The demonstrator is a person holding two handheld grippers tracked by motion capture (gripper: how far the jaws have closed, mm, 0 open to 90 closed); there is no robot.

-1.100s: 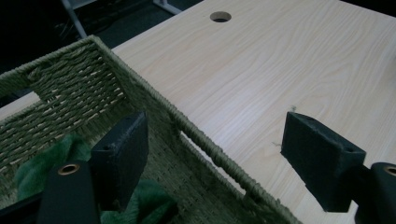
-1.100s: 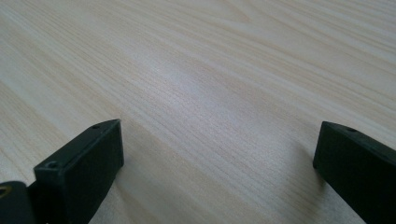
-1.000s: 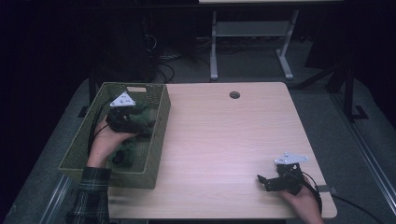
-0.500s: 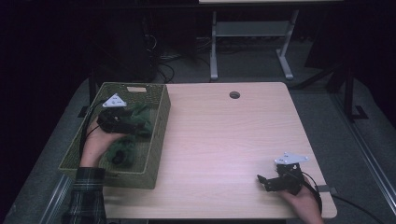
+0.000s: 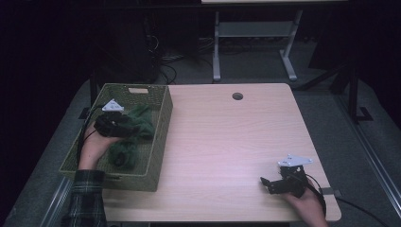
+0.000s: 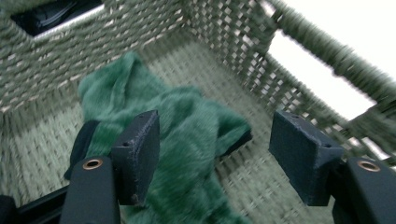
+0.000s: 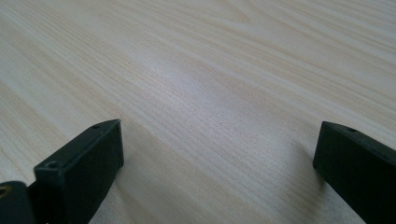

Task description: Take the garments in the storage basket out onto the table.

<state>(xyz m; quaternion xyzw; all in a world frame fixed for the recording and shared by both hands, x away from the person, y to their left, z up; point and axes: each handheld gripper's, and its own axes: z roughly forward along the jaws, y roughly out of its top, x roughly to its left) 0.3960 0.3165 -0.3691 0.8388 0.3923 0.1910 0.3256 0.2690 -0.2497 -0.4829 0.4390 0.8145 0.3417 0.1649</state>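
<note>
Lowered left hand-held gripper (image 6: 212, 163), fuzzy green cloth (image 6: 187, 140), woven basket (image 5: 161, 137)

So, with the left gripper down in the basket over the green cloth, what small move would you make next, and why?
Probably ease the left gripper a little lower, then close. Its jaws have just been closing, yet the pads stand apart, with the green cloth between them and not pinched. It lies loose on the basket floor.

The woven basket (image 5: 161, 137) stands on the left part of the worktop (image 5: 227, 142), and its walls close the inside on all four sides, so entry is from above only. Green cloth (image 6: 187, 140) covers much of its floor. Between the basket and the right gripper (image 5: 270, 183) the worktop is bare.
</note>
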